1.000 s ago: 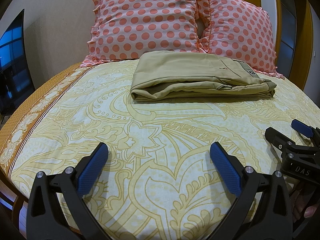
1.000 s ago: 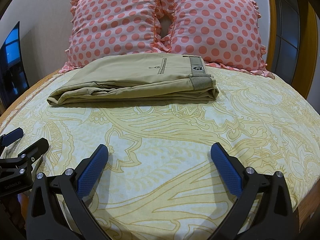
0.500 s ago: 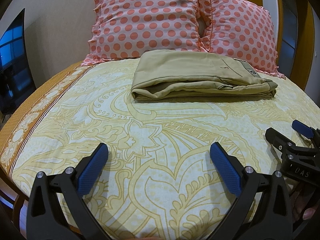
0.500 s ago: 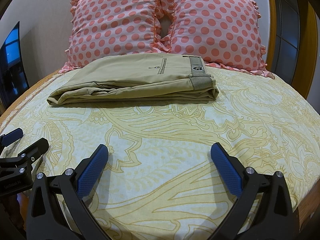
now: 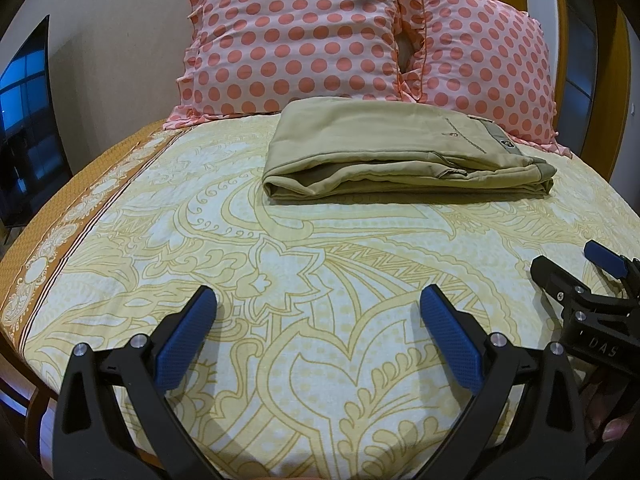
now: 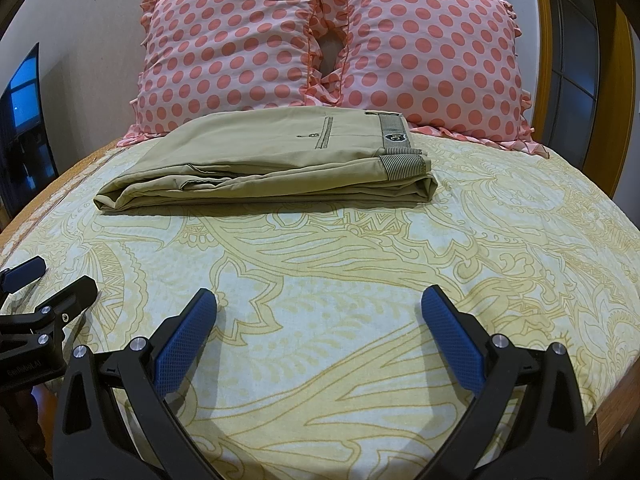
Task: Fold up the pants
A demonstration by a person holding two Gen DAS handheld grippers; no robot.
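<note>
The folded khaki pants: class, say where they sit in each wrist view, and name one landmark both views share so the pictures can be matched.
Left wrist view: the folded khaki pants lie right of centre in the upper half, on the bedsheet.
Right wrist view: the pants lie left of centre, waistband to the right.
Shared landmark: the two polka-dot pillows behind them.

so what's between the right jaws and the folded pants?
Only bare patterned bedsheet. In the right wrist view nothing lies between the open right gripper and the folded pants.
</note>
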